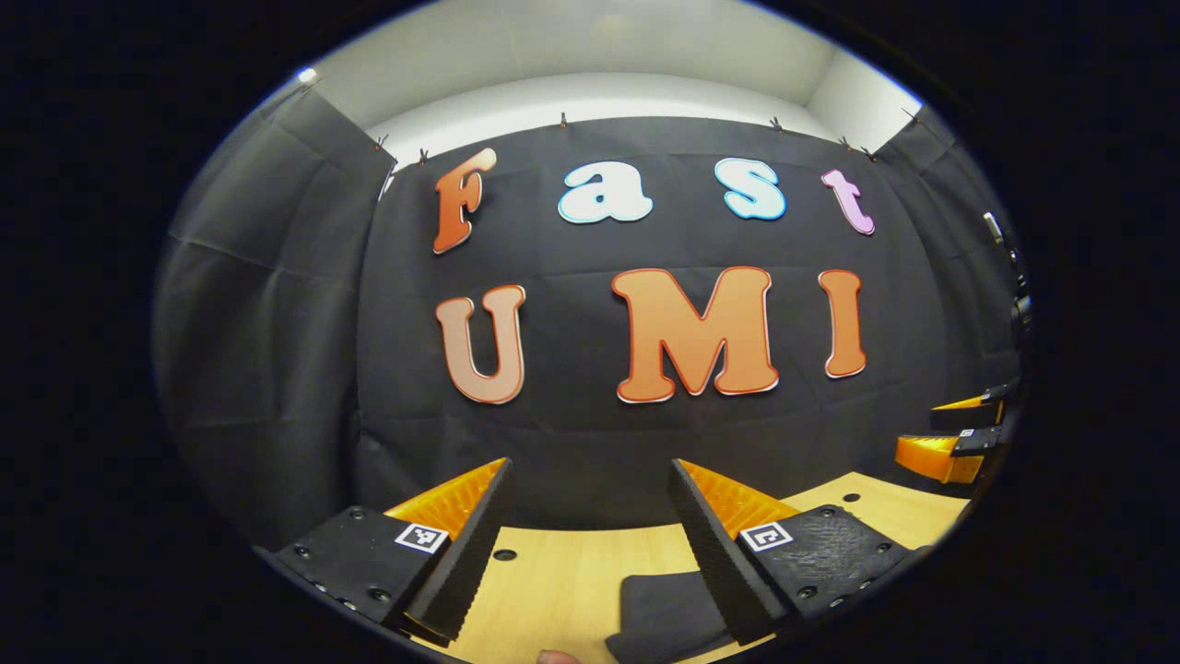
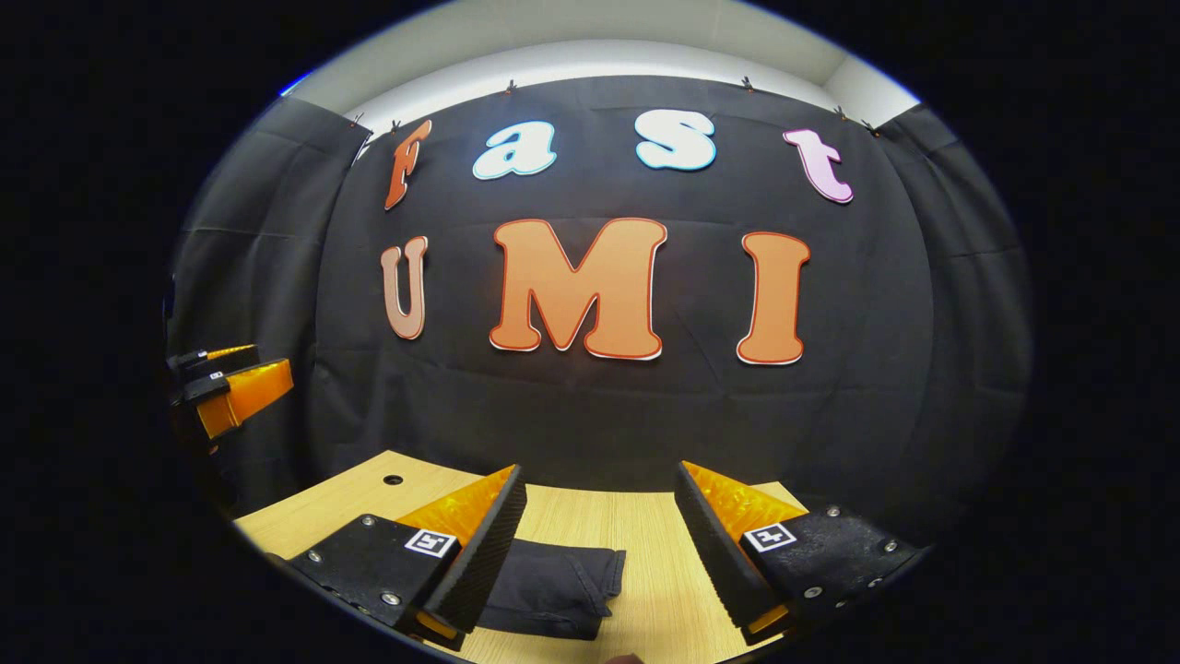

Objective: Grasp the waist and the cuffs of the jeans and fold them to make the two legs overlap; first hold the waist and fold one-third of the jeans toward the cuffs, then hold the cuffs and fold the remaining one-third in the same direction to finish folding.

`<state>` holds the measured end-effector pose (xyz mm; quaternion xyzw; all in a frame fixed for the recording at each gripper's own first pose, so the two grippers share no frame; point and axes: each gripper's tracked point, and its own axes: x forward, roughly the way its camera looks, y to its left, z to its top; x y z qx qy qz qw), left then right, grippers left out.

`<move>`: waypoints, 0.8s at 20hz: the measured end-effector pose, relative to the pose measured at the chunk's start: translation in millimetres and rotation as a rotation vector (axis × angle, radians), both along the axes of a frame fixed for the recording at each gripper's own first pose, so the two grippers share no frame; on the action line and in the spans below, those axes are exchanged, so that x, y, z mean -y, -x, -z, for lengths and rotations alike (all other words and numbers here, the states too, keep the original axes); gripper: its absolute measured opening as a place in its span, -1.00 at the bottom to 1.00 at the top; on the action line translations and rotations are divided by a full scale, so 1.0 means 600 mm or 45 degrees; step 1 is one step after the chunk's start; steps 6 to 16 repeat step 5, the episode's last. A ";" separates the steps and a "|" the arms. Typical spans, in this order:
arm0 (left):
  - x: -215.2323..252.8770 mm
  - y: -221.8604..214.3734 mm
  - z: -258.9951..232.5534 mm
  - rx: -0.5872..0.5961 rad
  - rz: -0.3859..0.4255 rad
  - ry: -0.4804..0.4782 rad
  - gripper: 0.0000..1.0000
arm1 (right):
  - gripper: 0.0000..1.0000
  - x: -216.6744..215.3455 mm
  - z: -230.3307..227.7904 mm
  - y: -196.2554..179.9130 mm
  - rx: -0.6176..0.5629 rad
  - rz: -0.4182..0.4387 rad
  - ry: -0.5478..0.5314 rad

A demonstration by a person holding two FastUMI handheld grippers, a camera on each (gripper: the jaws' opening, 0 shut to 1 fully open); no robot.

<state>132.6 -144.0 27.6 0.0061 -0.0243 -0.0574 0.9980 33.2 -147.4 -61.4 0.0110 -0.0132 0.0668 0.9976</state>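
Left gripper view shows the left gripper (image 1: 590, 516) raised above the table with its two wedge-shaped fingers spread wide and nothing between them; each finger has a ribbed, saw-toothed inner face and a flat bolted base bearing a small square marker. Below the gap lies the wooden table (image 1: 562, 576), pale with a fine straight grain and small round holes. On it, low by the right-hand finger, sits the jeans (image 1: 659, 618), a dark, matte bundle of soft cloth already folded into a compact block. Far off at the right edge the right gripper (image 1: 959, 432) hangs in the air, fingers apart. Behind everything hangs the black cloth wall (image 1: 277, 323), creased and clipped along its top edge. Right gripper view shows the right gripper's own fingers just as wide, holding nothing, with the folded jeans lying flat on the table partly behind the left-hand finger, a seamed edge facing outward, and the left gripper at the left edge, held above the table's corner.
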 end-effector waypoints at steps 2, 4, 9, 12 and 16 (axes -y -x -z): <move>0.005 0.004 0.000 -0.001 0.006 0.009 1.00 | 0.95 -0.001 0.001 -0.005 -0.001 -0.002 0.001; 0.010 0.007 0.011 -0.029 0.012 0.046 0.99 | 0.95 -0.007 0.001 -0.008 -0.002 -0.009 -0.004; 0.011 0.005 0.021 -0.046 0.002 0.056 1.00 | 0.95 -0.011 0.002 -0.008 -0.002 -0.017 -0.002; 0.011 0.005 0.021 -0.046 0.002 0.056 1.00 | 0.95 -0.011 0.002 -0.008 -0.002 -0.017 -0.002; 0.011 0.005 0.021 -0.046 0.002 0.056 1.00 | 0.95 -0.011 0.002 -0.008 -0.002 -0.017 -0.002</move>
